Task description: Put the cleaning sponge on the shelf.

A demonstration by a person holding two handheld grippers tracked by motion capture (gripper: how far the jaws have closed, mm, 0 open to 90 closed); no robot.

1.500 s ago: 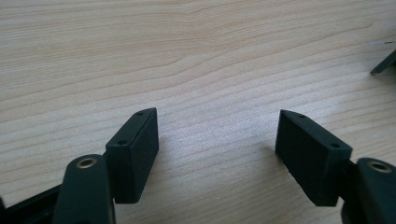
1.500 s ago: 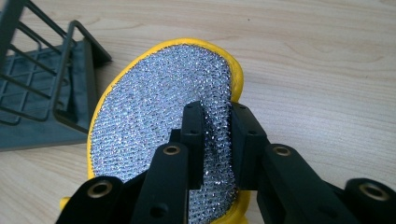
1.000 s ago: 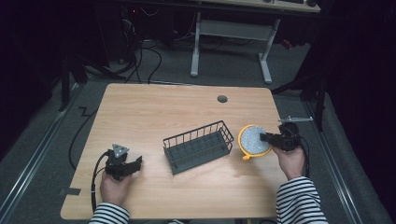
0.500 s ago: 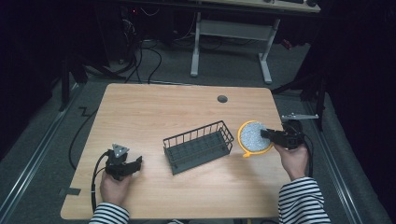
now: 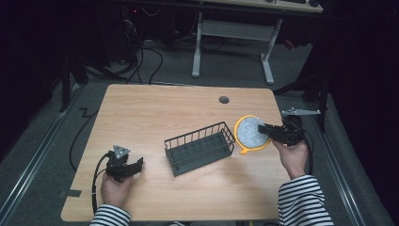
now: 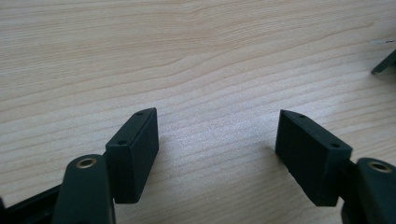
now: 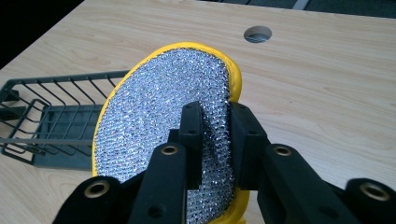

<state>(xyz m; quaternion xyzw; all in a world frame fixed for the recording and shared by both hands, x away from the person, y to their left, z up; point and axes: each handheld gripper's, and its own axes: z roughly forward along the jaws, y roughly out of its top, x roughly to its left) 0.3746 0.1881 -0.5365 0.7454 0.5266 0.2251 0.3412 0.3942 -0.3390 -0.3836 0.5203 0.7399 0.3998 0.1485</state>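
1. Gripping the round yellow-rimmed scrubber with a glittery silver mesh face (image 5: 251,133), the right gripper (image 5: 269,132) has its jaws clamped on the rim, holding it tilted off the table.
2. Just left of it sits the dark wire basket (image 5: 200,148), its long axis running left-right.
3. Far left, the left gripper (image 5: 137,165) rests with jaws apart on the light wooden table (image 5: 155,108).

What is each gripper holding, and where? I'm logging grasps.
The right gripper pinches the yellow-rimmed silver scouring pad at its edge; the left gripper is open, holding nothing.
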